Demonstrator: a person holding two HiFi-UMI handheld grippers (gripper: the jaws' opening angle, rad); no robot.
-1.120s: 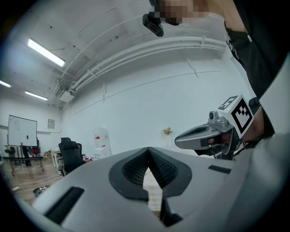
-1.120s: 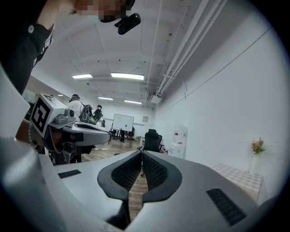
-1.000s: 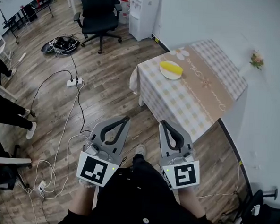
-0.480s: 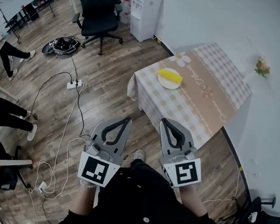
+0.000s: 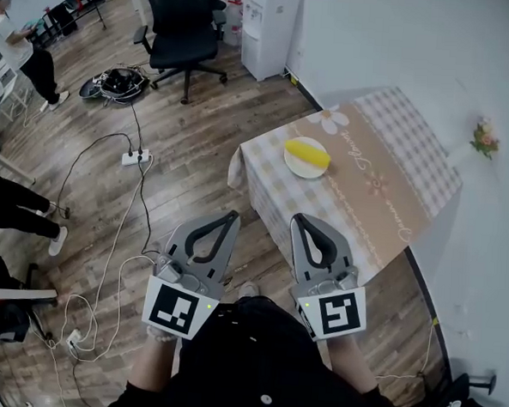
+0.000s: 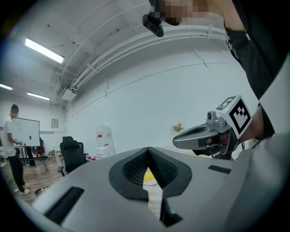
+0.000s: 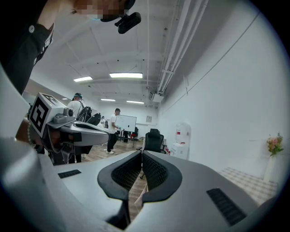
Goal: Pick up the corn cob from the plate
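A yellow corn cob (image 5: 307,153) lies on a white plate (image 5: 296,166) near the left end of a table with a checked cloth (image 5: 363,183). Both grippers are held side by side over the wooden floor, short of the table and pointing toward it. My left gripper (image 5: 230,216) is shut with nothing between its pads, and so is my right gripper (image 5: 297,220). In the left gripper view the shut jaw tips (image 6: 148,152) frame a sliver of the yellow cob (image 6: 148,174). The right gripper view shows its own tips (image 7: 141,154) closed and empty.
A black office chair (image 5: 184,22) and a white water dispenser (image 5: 265,23) stand beyond the table by the wall. Cables and a power strip (image 5: 135,154) trail over the floor at left. People stand at the left edge. A small flower vase (image 5: 484,139) sits at the table's far corner.
The table and plate have drawn closer and lower in the head view as both grippers travel toward them. Both stay shut.
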